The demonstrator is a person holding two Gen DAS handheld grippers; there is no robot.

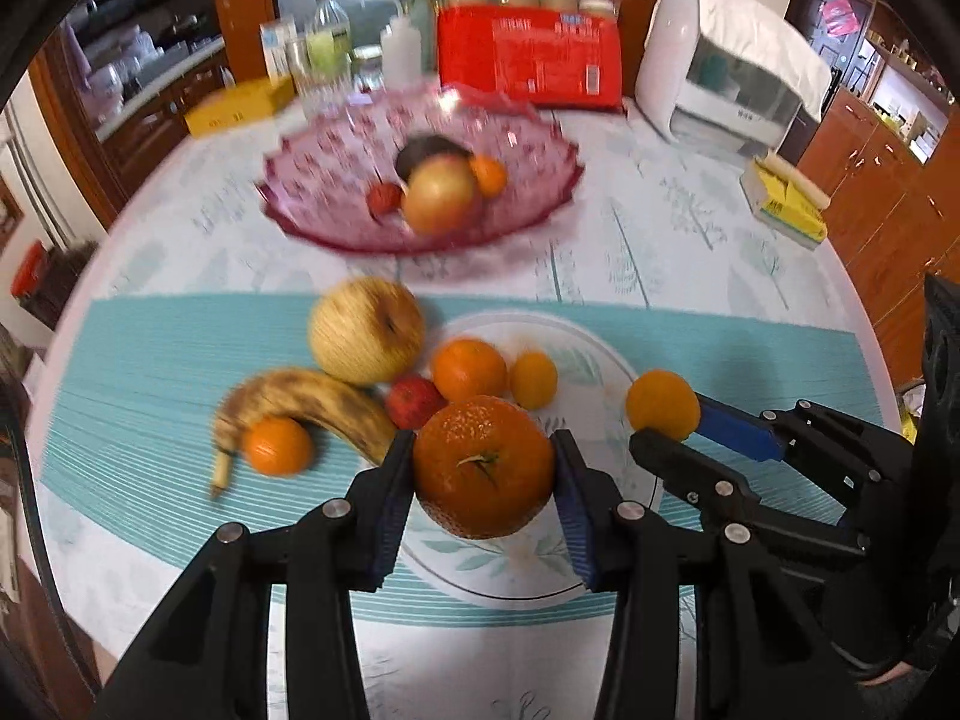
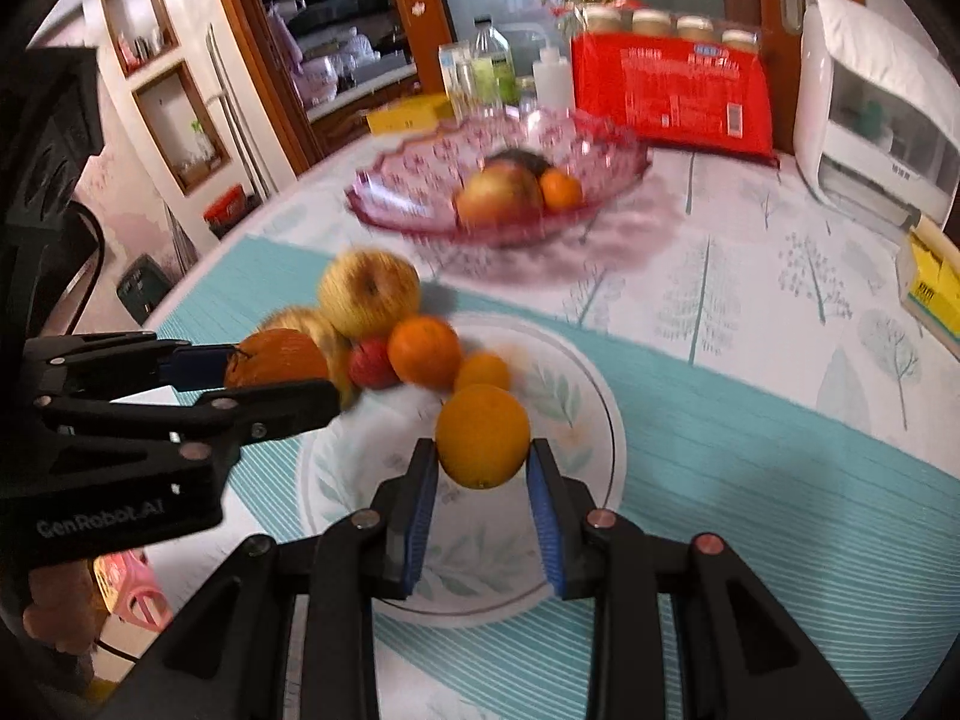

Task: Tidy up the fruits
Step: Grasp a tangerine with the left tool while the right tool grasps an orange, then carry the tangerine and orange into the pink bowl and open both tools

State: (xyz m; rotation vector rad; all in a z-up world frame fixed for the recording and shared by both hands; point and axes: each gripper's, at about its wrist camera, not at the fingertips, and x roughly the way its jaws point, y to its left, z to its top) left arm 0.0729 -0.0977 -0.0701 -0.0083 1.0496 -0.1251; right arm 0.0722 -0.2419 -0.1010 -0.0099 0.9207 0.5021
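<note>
- Left hand-held gripper (image 1: 483, 468), bottom centre of the left wrist view: blue-padded fingers clamped on a large rough-skinned deep-orange mandarin (image 1: 483, 467), stem facing the camera, over the white leaf-patterned plate (image 1: 591, 363).
- Right hand-held gripper (image 2: 480, 459), bottom centre of the right wrist view: holding a smooth round yellow-orange orange (image 2: 483, 435) between its pads, above the same plate.
- Loose fruit mid-frame, left of the plate on the teal striped mat (image 1: 150, 348): a yellow-green apple (image 1: 366, 336), a brown-spotted banana (image 1: 300, 405), a small red apple (image 1: 414, 401), several small oranges.
- Pink glass fruit bowl (image 1: 324, 180), upper centre on the desk (image 1: 660, 222), blurred, already holds fruit.
</note>
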